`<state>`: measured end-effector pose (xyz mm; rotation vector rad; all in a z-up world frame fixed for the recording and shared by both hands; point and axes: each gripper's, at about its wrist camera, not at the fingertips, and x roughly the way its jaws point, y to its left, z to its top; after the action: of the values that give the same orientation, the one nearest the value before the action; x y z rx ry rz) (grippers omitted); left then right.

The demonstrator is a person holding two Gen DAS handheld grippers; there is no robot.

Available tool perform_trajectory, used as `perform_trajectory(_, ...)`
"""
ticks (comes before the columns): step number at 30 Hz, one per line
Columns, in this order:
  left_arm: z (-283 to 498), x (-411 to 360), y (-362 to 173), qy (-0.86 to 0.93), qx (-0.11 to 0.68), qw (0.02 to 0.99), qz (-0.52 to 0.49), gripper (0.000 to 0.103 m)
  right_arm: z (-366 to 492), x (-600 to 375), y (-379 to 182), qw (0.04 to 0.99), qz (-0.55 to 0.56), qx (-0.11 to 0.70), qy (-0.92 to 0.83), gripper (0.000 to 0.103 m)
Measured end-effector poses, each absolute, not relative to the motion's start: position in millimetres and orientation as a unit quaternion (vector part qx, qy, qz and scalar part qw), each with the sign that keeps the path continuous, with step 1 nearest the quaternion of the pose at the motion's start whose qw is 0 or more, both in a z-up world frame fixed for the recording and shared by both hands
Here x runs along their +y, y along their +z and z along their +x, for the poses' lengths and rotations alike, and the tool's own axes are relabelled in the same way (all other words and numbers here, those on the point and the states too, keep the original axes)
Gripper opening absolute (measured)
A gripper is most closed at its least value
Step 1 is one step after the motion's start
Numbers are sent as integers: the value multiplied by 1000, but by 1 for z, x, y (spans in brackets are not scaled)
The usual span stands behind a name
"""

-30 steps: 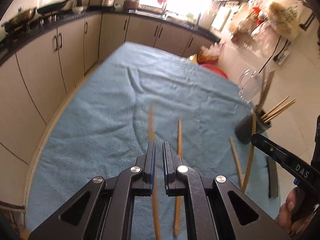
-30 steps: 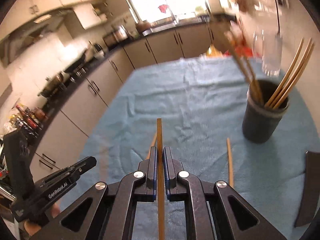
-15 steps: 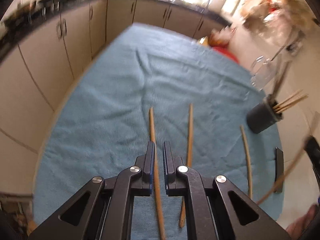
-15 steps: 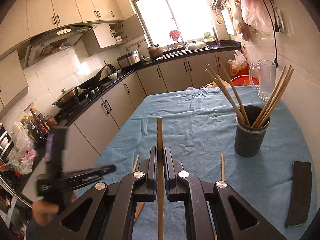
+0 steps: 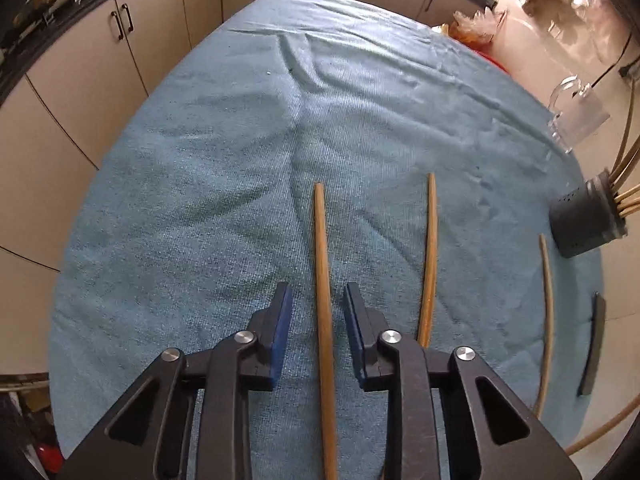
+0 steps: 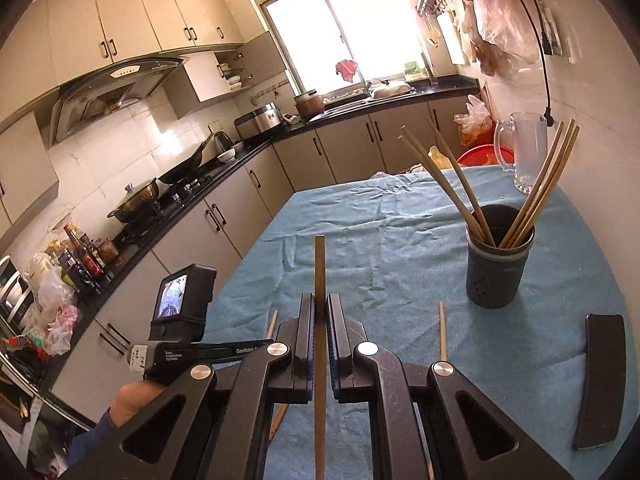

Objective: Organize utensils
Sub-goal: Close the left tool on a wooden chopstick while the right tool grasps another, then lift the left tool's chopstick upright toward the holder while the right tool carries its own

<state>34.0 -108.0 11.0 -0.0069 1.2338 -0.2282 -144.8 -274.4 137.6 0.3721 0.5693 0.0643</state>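
1. On the side of the left gripper (image 6: 224, 350), seen from the right wrist view, there is white writing that starts with "GenRobot"; the rest is hidden behind the right gripper's frame. The small screen on top of it shows a picture too small to read.
2. The left gripper (image 5: 316, 304) points steeply down at the blue towel-covered tabletop (image 5: 200, 200). Its blue-padded fingers (image 5: 280, 320) have just been opening and now stand a little apart, with a long light-brown wooden chopstick (image 5: 322, 280) lying on the cloth between them, touched by no pad.
3. The person's left hand (image 6: 136, 400), with a dark blue sleeve, holds this gripper from below.
4. The right gripper (image 6: 319, 312) points gently downward. Its fingers (image 6: 306, 320) are closed tightly on a second wooden chopstick (image 6: 319, 264), which stands above the cloth.
5. Two more chopsticks (image 5: 430, 248) lie on the cloth to the right.
6. The dark grey round utensil holder (image 6: 498, 268) stands near the right edge and contains several chopsticks. A flat black bar (image 6: 600, 376) lies near it.
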Motion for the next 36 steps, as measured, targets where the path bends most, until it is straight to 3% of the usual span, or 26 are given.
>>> perform_trajectory(2,34,-111,11,-99,572,814,12,7,-145,-275,137,942,185,279,31,7)
perform_trajectory(8,26,-102,17,-126,553,823,-22,6,-148,-275,139,943,184,274,29,7)
perform_trajectory(20,-43,-86,117,-181,404,895,-52,6,-162,-273,153,953,174,248,22,7)
perform_trajectory(36,-72,-97,150,-210,362,907,-51,6,-168,-272,158,956,168,242,18,7)
